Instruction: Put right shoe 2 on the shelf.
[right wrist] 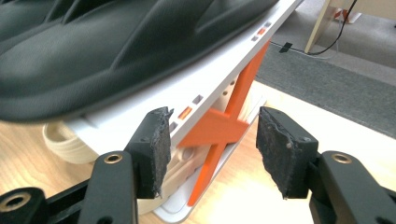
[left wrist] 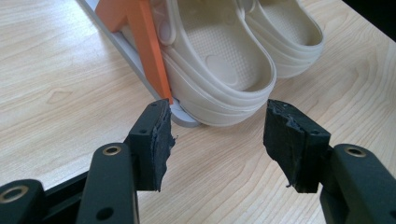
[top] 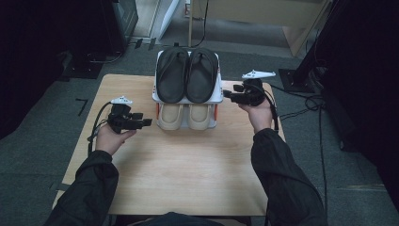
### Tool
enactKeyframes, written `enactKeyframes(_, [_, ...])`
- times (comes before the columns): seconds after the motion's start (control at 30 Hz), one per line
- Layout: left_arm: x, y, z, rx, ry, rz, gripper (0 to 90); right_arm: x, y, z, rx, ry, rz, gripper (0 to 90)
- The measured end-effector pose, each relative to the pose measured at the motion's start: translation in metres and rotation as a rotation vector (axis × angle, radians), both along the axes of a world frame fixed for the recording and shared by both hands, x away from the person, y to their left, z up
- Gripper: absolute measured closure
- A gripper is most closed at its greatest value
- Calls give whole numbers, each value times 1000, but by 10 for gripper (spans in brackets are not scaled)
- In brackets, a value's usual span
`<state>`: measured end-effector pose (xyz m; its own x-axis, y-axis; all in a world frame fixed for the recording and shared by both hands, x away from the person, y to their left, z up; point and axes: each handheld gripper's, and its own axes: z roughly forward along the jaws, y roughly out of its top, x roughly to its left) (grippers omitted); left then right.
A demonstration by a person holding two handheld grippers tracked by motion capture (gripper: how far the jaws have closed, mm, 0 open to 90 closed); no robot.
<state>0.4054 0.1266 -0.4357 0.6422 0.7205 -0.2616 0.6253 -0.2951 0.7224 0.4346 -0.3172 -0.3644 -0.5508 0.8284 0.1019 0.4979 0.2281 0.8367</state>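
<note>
A small two-tier shoe rack (top: 218, 96) of white shelves and orange side braces (right wrist: 219, 135) stands at the far middle of the wooden table (top: 188, 165). A pair of black sandals (top: 187, 74) lies on its top shelf; a pair of beige clogs (top: 184, 116) sits below. My left gripper (top: 147, 122) is open, just left of the lower shelf, facing the left clog (left wrist: 219, 70). My right gripper (top: 227, 94) is open at the rack's right side, level with the top shelf (right wrist: 205, 88), its jaws spread before the orange brace.
Cables (top: 301, 110) trail over the grey carpet right of the table. A black stand base (top: 294, 77) sits at the far right, and dark equipment (top: 94, 42) stands far left. Bare tabletop lies in front of the rack.
</note>
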Motion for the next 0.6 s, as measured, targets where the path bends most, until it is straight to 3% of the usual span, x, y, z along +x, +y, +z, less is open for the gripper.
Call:
enactKeyframes(0.37, [-2,-2,-4,18,-13,-17,387,-22,-10,-28,13,21,5,445])
enactKeyframes(0.6, [-2,-4,-11,37,-34,-20,366,-43,-17,-55,6,46,18,445])
